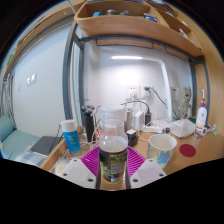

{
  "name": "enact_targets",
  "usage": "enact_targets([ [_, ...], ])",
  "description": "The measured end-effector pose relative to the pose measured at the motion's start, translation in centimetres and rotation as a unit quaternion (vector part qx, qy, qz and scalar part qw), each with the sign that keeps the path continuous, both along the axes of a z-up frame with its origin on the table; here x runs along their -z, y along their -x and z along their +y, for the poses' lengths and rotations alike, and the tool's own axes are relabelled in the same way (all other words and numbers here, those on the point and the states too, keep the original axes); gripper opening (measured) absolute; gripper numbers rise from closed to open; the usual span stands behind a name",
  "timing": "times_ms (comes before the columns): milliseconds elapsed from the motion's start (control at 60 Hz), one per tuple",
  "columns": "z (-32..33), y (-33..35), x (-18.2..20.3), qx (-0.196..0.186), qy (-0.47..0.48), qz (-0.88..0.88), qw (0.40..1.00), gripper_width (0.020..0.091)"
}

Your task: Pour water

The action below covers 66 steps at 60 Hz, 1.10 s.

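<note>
While gripper (pixel 113 172) is clamping bottle (pixel 113 158) upright between both pads, near the desk edge, cup (pixel 162 149) is waiting just right; hasty tilting risks water missing its mouth, wetting desk (pixel 60 156).

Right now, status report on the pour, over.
Gripper shut on bottle, upright. White cup just ahead, beside the fingers. Clear pitcher directly behind bottle. Path to cup open.

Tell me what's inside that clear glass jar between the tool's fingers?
The clear glass jar holds clear water nearly to the top; a dark band shows near its base. The tool grips it with pink pads, which cover the jar's lower sides, and its bottom is hidden.
</note>
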State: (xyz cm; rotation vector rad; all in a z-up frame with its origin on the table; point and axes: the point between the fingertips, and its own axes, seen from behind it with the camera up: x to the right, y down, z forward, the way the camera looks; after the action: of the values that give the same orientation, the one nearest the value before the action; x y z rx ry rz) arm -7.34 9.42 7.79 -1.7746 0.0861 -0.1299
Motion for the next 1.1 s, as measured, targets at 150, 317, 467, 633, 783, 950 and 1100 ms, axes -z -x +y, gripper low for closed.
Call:
enact_targets([
  [150,-0.3,-0.9,0.0,0.004,0.003,0.023,1.0,0.0261],
  [317,0.0,-0.7,-0.2,-0.012,0.022,0.053,0.998,0.0261],
  [467,0.3,0.0,-1.7,-0.023,0.041,0.179,0.983,0.0261],
  [633,1.1,0.6,-4.1,-0.029,0.046,0.395,0.917,0.0262],
  [783,1.4,-1.6,-5.5,0.013,0.034,0.57,0.821,0.026],
  [950,1.7,-3.0,-5.6,0.044,0.048,0.693,0.718,0.0262],
  [1100,2.4,-3.6,-5.5,0.07,0.053,0.771,0.63,0.0264],
])
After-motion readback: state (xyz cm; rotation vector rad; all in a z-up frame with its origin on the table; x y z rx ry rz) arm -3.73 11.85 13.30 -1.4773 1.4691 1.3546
